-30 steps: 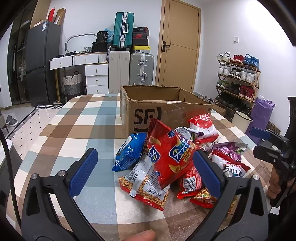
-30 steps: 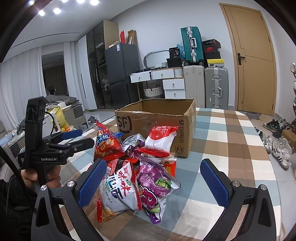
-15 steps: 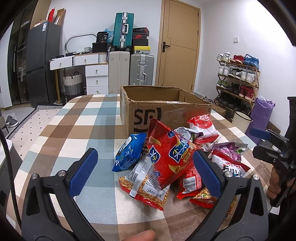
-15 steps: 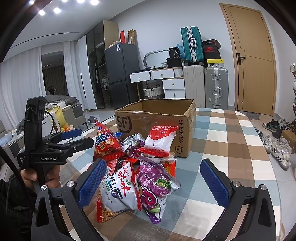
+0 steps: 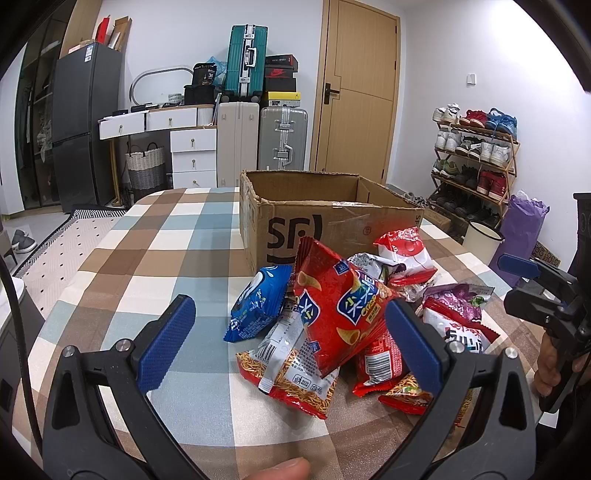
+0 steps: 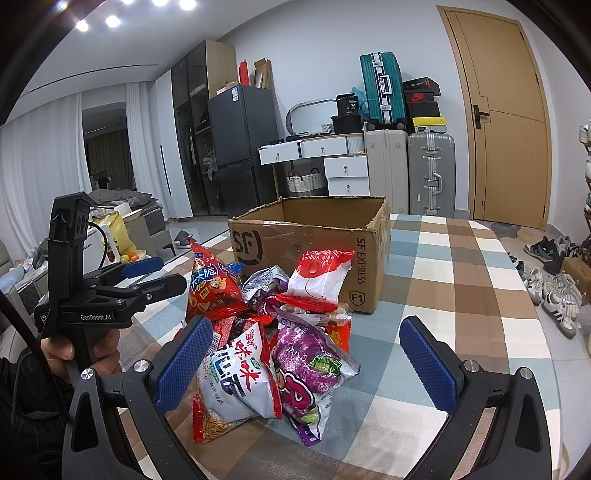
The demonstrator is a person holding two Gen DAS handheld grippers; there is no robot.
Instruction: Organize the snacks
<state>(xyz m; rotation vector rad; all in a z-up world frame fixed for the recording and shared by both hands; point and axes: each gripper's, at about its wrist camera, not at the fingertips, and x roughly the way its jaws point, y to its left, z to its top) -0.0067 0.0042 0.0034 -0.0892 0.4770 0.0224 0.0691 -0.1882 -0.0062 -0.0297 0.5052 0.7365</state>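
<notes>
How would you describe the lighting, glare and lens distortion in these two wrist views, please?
Left wrist view: even, soft light, sharp snack pile; fisheye bends the door and darkens the corners. Right wrist view: ceiling spotlights flare at top left; the cardboard box stays sharp, room edges curve.

Place: a lived-in home, one open room used for eating, storage and sleeping.
Entry: a wooden door (image 5: 360, 92) with a loaded shoe rack (image 5: 474, 158) beside it, more shoes (image 6: 554, 280) loose on the floor.
Storage: suitcases (image 5: 245, 62) and shoe boxes (image 5: 280, 70) stacked against the wall, next to a white desk with drawers (image 5: 173, 122) and a woven basket (image 5: 144, 166).
Kitchen side: a tall dark fridge (image 5: 86, 122) by glass-fronted cabinets (image 6: 192, 136).
Table: a checked tablecloth (image 5: 147, 240).
Far corner: long white curtains (image 6: 40, 173) and rumpled bedding (image 6: 122, 197).
Ceiling: recessed spotlights (image 6: 159, 3).
</notes>
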